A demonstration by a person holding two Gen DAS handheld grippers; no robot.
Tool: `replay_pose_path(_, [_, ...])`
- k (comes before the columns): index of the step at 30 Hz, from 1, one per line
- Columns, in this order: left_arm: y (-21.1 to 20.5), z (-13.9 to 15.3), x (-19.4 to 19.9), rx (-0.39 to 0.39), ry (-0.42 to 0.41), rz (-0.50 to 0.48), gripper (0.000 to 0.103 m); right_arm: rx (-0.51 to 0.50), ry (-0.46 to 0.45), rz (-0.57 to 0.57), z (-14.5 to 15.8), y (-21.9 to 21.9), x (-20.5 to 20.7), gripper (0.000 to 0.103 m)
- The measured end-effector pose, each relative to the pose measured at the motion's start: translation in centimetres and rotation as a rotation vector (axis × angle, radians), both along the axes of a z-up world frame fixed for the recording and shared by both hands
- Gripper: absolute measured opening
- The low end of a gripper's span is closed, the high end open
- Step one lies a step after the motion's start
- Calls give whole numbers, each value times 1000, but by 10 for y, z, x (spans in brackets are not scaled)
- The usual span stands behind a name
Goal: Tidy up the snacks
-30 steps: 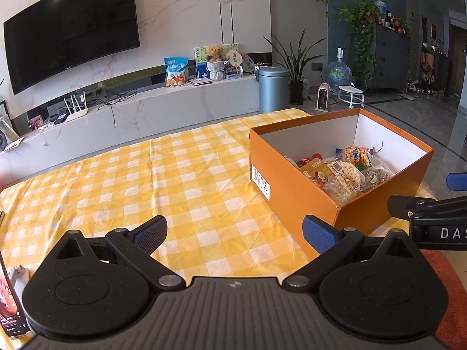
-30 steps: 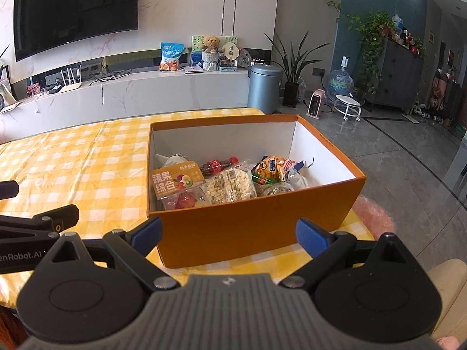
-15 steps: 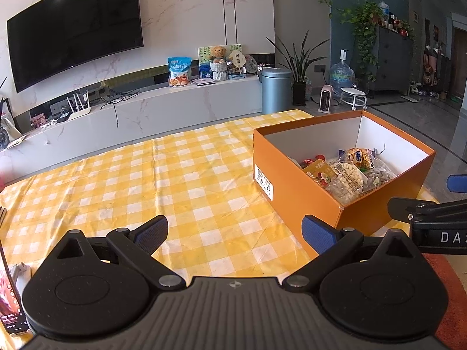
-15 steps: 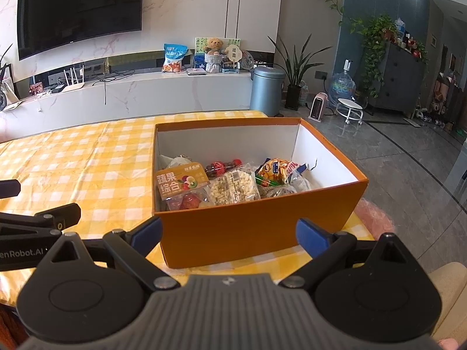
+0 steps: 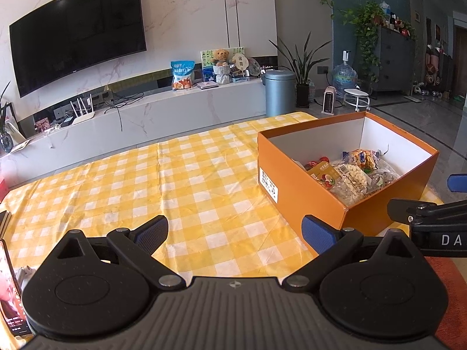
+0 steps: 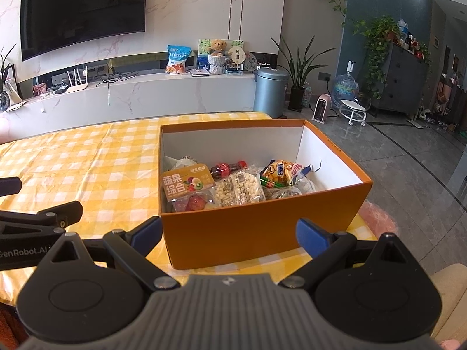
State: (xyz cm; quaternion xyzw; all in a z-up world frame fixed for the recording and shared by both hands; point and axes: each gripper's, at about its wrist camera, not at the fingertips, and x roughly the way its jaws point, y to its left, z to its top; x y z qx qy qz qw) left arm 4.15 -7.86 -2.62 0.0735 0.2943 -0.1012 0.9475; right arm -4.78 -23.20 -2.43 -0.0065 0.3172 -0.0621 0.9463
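Matt orange cardboard box (image 6: 262, 227), glossy clear plastic snack packets (image 6: 239, 189), creased yellow checked cloth tablecloth (image 5: 163, 186), polished marble wall (image 5: 186, 8).

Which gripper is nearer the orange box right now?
Right. The right gripper sits straight in front of the orange box, its open fingers flanking the near wall. The left gripper is off to the box's left, over the checkered cloth.

Orange box (image 6: 262, 227) (white inside), yellow-checked tablecloth (image 5: 181, 180)

Phone (image 5: 11, 291) cut off at left edge
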Motion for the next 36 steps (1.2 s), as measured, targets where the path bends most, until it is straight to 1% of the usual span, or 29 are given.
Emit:
replay_pose_path(8, [1, 0, 0, -12, 12, -5, 103, 6, 3, 11, 0, 1, 0, 96])
replay_pose_path(13, [-2, 0, -1, 3, 6, -4, 103, 15, 7, 15, 0, 3, 1, 96])
replay_pose_path(21, [-1, 0, -2, 2, 6, 1, 103, 12, 8, 22, -1, 3, 1, 96])
replay_pose_path(36, [4, 0, -1, -16, 14, 16, 103, 10, 7, 27, -2, 4, 0, 96])
